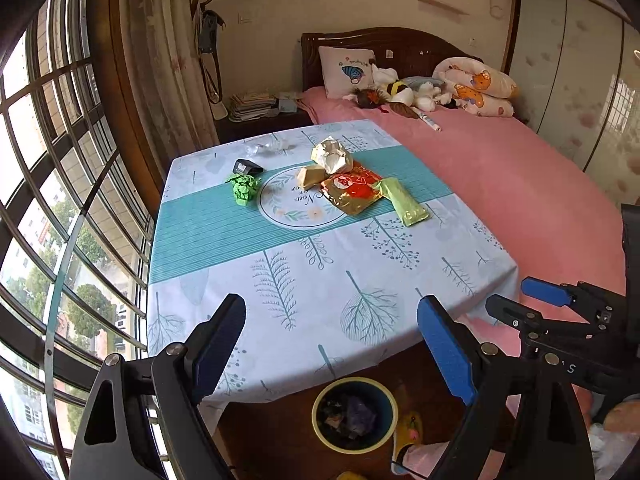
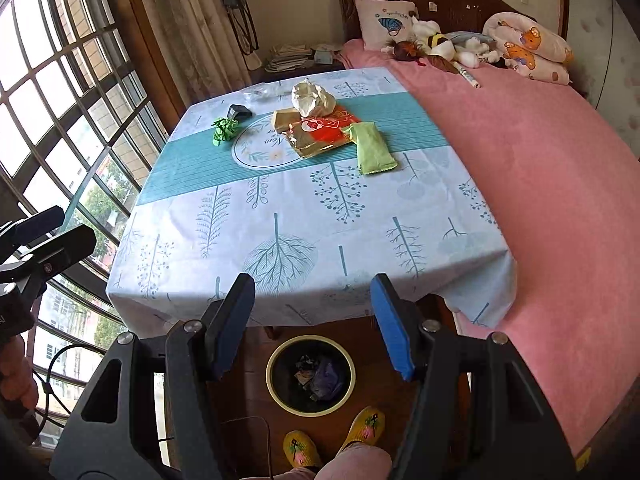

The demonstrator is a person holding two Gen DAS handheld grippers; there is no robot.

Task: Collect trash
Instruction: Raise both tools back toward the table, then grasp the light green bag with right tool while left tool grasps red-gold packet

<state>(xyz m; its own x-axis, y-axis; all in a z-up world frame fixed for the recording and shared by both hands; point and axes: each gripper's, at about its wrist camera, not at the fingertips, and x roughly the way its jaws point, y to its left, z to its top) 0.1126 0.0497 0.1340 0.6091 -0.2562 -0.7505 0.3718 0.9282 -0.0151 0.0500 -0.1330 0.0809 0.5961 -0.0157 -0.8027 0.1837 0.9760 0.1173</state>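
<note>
Trash lies on the far half of the clothed table point(image 1: 320, 280) point(image 2: 304, 216): a crumpled green paper point(image 1: 243, 187) point(image 2: 223, 129), a black small box point(image 1: 247, 167) point(image 2: 238, 111), a crumpled white wrapper point(image 1: 330, 154) point(image 2: 311, 98), a tan packet point(image 1: 310, 176) point(image 2: 285, 119), a red and gold bag point(image 1: 354, 193) point(image 2: 320, 136), a light green packet point(image 1: 406, 202) point(image 2: 372, 152) and clear plastic point(image 1: 272, 145) point(image 2: 260, 92). A trash bin point(image 1: 354, 414) point(image 2: 310, 374) with some waste stands on the floor below the near edge. My left gripper point(image 1: 332, 348) and right gripper point(image 2: 313, 320) are open and empty, above the bin at the table's near edge.
A pink bed point(image 1: 520, 192) point(image 2: 540, 168) with pillows and plush toys runs along the table's right side. A barred window point(image 1: 60, 200) point(image 2: 60, 100) is on the left. A nightstand with papers point(image 1: 256, 106) stands behind the table. Feet in yellow slippers point(image 2: 336, 436) are by the bin.
</note>
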